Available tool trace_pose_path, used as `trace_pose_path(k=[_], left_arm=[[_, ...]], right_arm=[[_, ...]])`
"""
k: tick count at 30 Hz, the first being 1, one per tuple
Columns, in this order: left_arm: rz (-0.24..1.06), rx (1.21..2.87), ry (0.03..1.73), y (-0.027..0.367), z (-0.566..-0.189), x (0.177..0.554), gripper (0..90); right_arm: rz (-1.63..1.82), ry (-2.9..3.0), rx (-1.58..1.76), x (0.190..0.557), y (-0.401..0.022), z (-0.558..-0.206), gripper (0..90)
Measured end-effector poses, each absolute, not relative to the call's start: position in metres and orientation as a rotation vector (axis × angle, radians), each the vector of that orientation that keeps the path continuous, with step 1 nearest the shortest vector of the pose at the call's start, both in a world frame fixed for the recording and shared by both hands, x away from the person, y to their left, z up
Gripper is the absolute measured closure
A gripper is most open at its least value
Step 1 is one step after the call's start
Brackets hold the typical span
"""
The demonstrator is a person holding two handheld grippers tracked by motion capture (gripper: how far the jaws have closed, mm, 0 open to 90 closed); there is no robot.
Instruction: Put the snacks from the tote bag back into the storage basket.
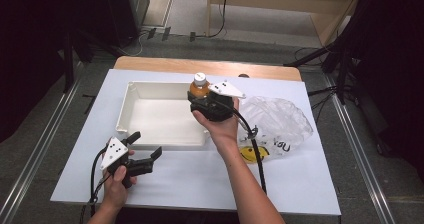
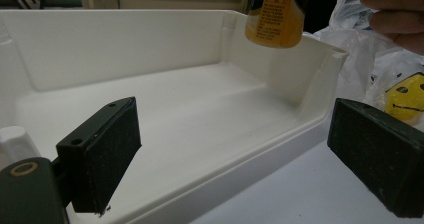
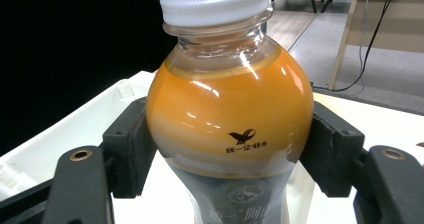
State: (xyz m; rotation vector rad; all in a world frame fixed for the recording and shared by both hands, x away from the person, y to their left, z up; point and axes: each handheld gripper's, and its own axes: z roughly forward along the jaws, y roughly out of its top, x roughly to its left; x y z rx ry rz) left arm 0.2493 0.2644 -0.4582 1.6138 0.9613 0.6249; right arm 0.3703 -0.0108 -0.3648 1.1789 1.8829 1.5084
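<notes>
Bottle (image 3: 230,119) clamped in right gripper (image 1: 212,105) (over tray (image 1: 131,115)).

Floor (image 1: 200,44): grey, with metal rails (image 1: 35,154) along both sides. Table (image 1: 210,66): wooden top under a white sheet (image 1: 200,179). Light wooden furniture (image 1: 300,6) behind; black cables (image 1: 220,14) trailing across the floor; dark curtains (image 1: 30,59) at both sides.

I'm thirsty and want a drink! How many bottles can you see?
1. The clear plastic bottle of orange drink with a white cap is held upright in the right gripper above the white plastic tray's right end. The crinkly clear bag might hide more.
</notes>
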Motion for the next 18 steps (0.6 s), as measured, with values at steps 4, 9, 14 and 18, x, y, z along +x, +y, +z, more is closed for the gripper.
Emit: trace_pose_path(k=[4,9,14,18], left_arm=[[0.644,1.604,0.963,0.264,-0.458,0.249,13.6],[0.641,1.594,0.96,0.265,-0.458,0.248,13.6],[0.637,1.587,0.957,0.265,-0.458,0.248,13.6],[0.638,1.583,0.959,0.265,-0.458,0.248,13.8]], right_arm=[[1.502,1.893,1.177,0.371,-0.01,-0.367,31.1],[1.494,1.899,1.187,0.371,-0.009,-0.37,31.1],[1.49,1.908,1.188,0.372,-0.008,-0.373,31.0],[1.486,1.912,1.192,0.373,-0.007,-0.376,31.1]])
